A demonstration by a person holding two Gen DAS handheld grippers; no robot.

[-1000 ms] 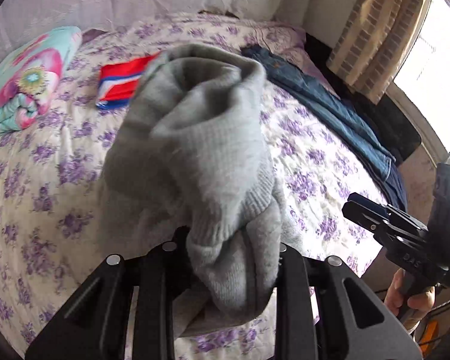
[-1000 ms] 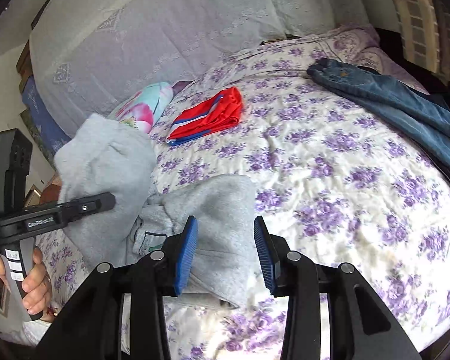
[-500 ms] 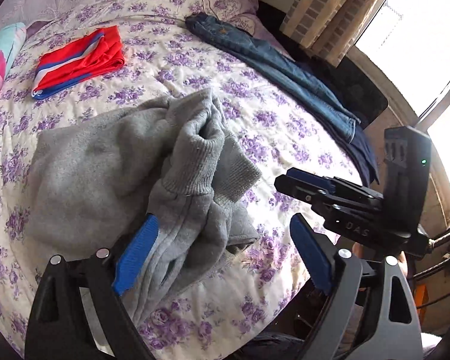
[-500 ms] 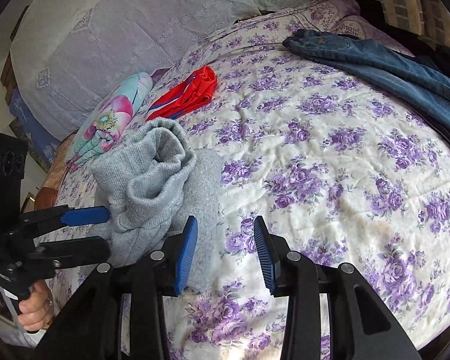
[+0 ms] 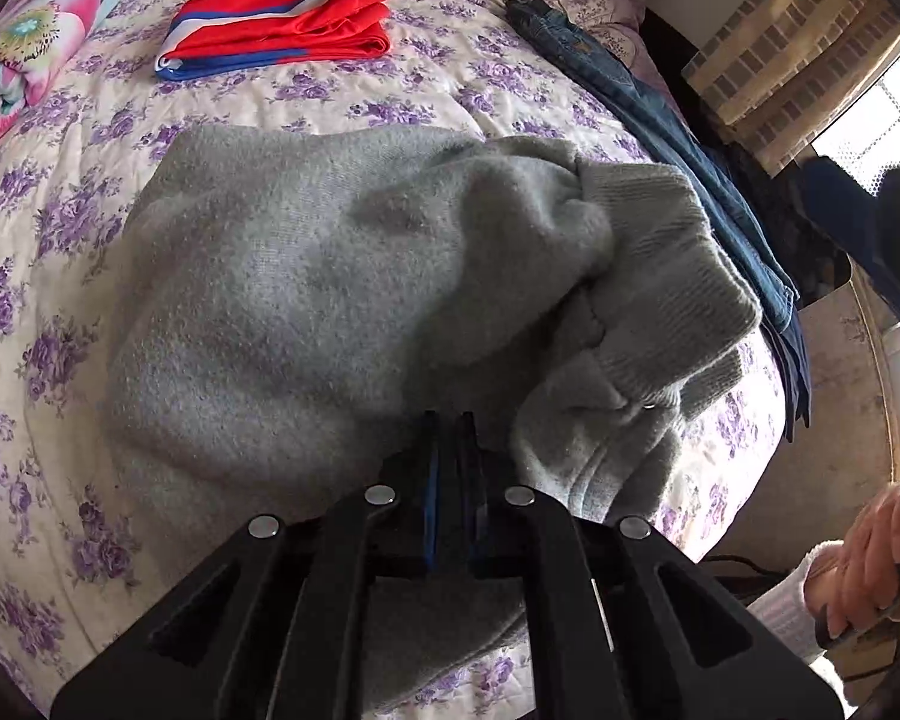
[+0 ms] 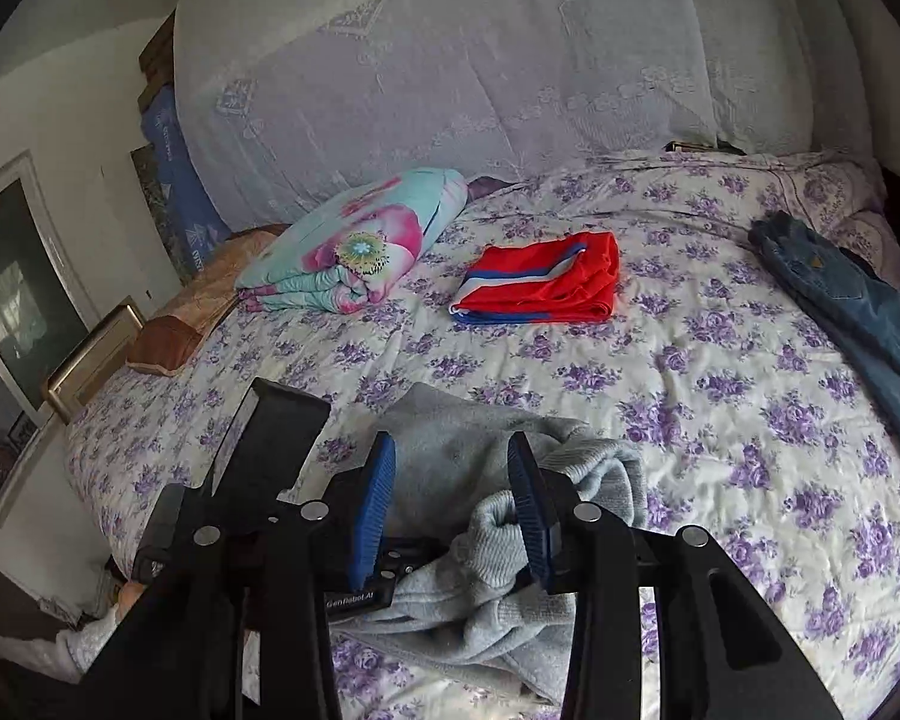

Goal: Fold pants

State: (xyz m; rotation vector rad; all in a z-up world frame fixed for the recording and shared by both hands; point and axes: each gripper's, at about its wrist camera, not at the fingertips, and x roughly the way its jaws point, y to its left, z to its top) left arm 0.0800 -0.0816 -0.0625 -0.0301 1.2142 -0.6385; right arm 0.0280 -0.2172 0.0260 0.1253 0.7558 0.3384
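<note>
Because the soft grey knitted pants [image 5: 342, 276] lie bunched mid-frame, grip the ribbed cuff; left gripper [image 5: 448, 420] fingers look clenched empty, right gripper [image 6: 450, 480] spread.

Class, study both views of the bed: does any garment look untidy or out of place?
Yes. The grey pants lie in a bunched heap near the bed's front edge, one ribbed cuff twisted over the pile. The red shorts beyond are neatly folded. The jeans lie unfolded along the bed's right side.
</note>
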